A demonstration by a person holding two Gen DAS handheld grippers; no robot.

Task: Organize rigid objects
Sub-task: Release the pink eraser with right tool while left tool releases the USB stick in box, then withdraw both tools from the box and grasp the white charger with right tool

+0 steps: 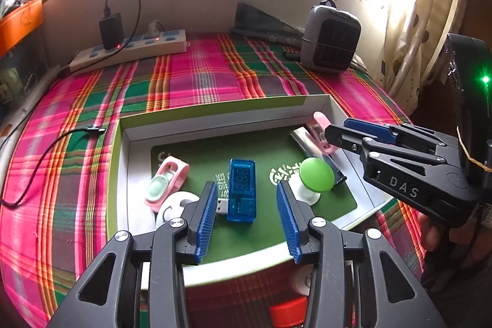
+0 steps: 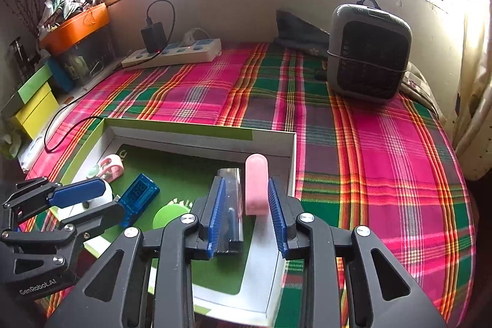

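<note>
Blue USB meter (image 1: 243, 189) lies mid-tray (image 1: 215, 122); we hold the left gripper (image 1: 246, 220) agape over it, the right gripper (image 2: 247, 220) agape around the pink clip (image 2: 256, 185) by the right edge

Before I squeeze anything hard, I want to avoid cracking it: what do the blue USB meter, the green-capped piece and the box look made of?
Blue USB meter: translucent hard plastic, glossy; its display shows through the shell.
Green-capped piece: smooth, matte-looking green cap on a white base; plastic or rubbery, the look leaves it open.
Box: likely cardboard, with thin, flat printed walls and white inner faces.
</note>
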